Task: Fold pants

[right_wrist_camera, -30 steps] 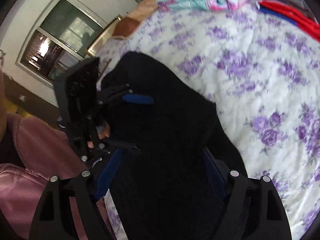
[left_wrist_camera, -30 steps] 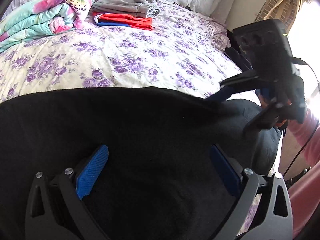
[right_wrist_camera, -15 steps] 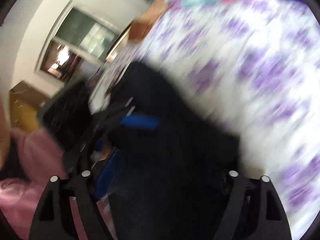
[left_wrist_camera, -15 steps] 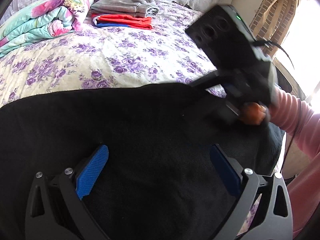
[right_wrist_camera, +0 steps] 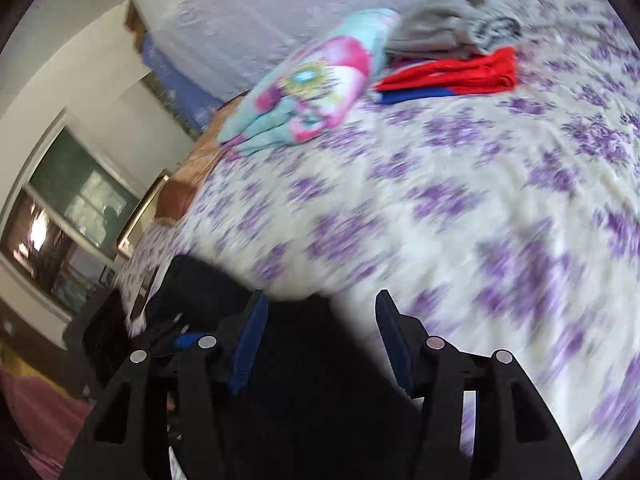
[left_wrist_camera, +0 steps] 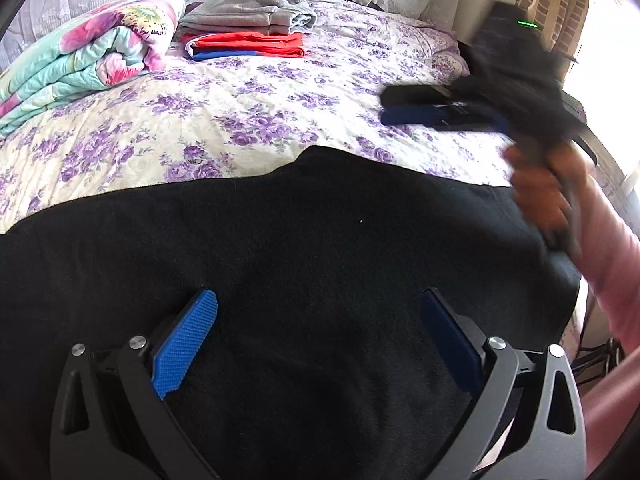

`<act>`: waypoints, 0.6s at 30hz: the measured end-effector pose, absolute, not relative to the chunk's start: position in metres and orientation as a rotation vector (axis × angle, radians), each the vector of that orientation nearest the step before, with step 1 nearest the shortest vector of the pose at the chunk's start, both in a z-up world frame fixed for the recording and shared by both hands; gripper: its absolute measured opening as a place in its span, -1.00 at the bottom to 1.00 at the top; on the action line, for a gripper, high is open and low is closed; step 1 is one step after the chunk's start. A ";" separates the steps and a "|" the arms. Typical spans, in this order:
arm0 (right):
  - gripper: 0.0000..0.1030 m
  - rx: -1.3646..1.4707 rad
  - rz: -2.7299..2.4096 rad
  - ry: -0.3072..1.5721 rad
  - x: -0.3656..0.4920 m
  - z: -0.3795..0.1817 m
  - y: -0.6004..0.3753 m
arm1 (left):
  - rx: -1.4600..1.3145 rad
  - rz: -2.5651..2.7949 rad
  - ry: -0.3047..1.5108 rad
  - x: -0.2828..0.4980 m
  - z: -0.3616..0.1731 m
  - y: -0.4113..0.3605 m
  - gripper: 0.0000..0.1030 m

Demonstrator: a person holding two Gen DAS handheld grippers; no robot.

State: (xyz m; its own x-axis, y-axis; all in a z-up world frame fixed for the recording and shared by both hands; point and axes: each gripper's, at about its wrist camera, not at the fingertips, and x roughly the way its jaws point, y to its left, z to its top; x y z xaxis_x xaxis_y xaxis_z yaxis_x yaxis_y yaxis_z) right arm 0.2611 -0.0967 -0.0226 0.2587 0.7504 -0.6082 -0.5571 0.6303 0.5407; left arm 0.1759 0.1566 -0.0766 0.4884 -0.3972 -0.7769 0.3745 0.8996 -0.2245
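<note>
The black pants [left_wrist_camera: 280, 248] lie folded on the near part of the flowered bed. My left gripper [left_wrist_camera: 316, 304] is open, low over the black cloth, with nothing between its blue pads. My right gripper [right_wrist_camera: 318, 308] is open and empty, lifted above the far edge of the pants [right_wrist_camera: 304, 380]. It shows in the left wrist view [left_wrist_camera: 404, 114] at the upper right, above the bedsheet beyond the pants. The right wrist view is blurred by motion.
A rolled floral quilt [left_wrist_camera: 80, 56] lies at the back left of the bed. A folded grey garment [left_wrist_camera: 248, 12] sits on red and blue folded clothes [left_wrist_camera: 244, 46] at the back. White pillows line the headboard. A curtain and window are at the right.
My right gripper has let go of the pants, lifted off them and swung toward the far side of the bed, narrowing its opening. The left gripper has stayed put, open.
</note>
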 end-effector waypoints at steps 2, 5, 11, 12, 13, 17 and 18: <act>0.08 0.147 0.884 0.940 0.220 -0.029 -0.073 | -0.016 -0.464 0.950 0.175 -0.077 0.155 0.92; 0.08 0.004 0.835 0.938 0.180 -0.044 -0.059 | -0.008 -0.463 0.952 0.175 -0.077 0.154 0.91; 0.04 -0.057 0.592 0.931 0.173 -0.060 -0.157 | -0.011 -0.469 0.949 0.176 -0.076 0.156 0.92; 0.03 -0.046 0.542 0.926 0.171 -0.058 -0.188 | -0.009 -0.468 0.949 0.176 -0.077 0.155 0.92; 0.03 -0.046 0.477 0.920 0.169 -0.058 -0.216 | -0.003 -0.466 0.949 0.176 -0.077 0.155 0.92; 0.72 -0.111 0.017 0.872 0.145 -0.059 -0.340 | 0.025 -0.454 0.950 0.176 -0.077 0.151 0.92; 0.68 -0.109 -0.060 0.862 0.138 -0.061 -0.368 | 0.028 -0.453 0.951 0.176 -0.077 0.151 0.92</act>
